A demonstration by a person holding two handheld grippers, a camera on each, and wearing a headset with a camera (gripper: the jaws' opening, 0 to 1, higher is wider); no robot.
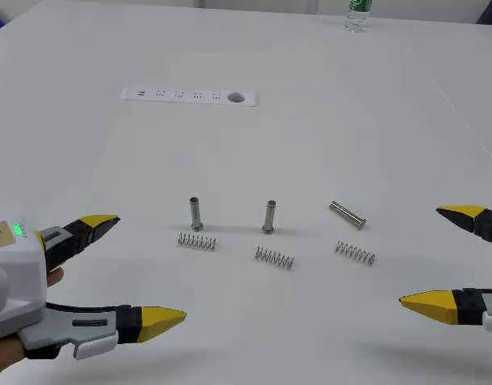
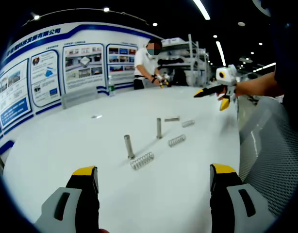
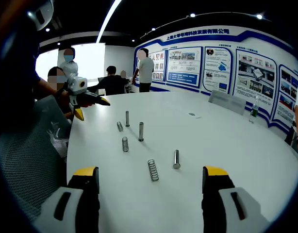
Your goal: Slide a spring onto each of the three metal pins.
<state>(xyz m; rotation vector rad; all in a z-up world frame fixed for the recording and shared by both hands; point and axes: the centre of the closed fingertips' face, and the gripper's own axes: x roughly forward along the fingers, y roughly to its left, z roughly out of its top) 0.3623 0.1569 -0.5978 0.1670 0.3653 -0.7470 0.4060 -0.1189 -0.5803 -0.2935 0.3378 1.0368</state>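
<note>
Yellow-tipped and wide open, the left gripper (image 1: 143,268) at lower left and the right gripper (image 1: 425,257) at lower right hold nothing. Three cylindrical metal pins sit mid-frame on the smooth white table (image 1: 310,152): left pin (image 1: 195,213) and middle pin (image 1: 268,216) upright, right pin (image 1: 347,214) lying flat. Three coiled wire springs, left spring (image 1: 196,241), middle spring (image 1: 274,257) and right spring (image 1: 355,253), lie loose just below, one beside each pin.
</note>
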